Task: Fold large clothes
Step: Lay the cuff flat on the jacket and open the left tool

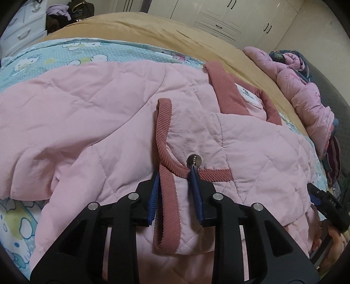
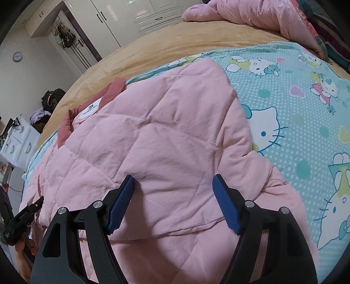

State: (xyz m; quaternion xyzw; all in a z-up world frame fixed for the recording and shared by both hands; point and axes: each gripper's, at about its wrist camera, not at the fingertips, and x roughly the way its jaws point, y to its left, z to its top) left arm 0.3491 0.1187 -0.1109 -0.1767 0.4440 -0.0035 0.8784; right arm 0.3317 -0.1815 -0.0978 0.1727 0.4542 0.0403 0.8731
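A pink quilted jacket [image 1: 105,122] with dark-pink ribbed trim [image 1: 163,135] lies spread on the bed; it also shows in the right wrist view [image 2: 157,135]. Its collar with a white label [image 1: 247,94] points to the far side. My left gripper [image 1: 175,174] is partly closed around the trimmed front edge, beside a silver snap button [image 1: 194,161]; whether the pads pinch the cloth is unclear. My right gripper [image 2: 172,181] is open, its blue pads [image 2: 122,203] resting over a folded panel of the jacket. The right gripper also shows at the edge of the left wrist view [image 1: 323,203].
The jacket lies on a blue Hello Kitty sheet [image 2: 295,113] over a tan blanket [image 1: 153,28]. A bundled pink quilt [image 1: 306,96] sits at the bed's far side. White wardrobes [image 1: 229,19] and a drawer unit [image 1: 19,30] stand behind.
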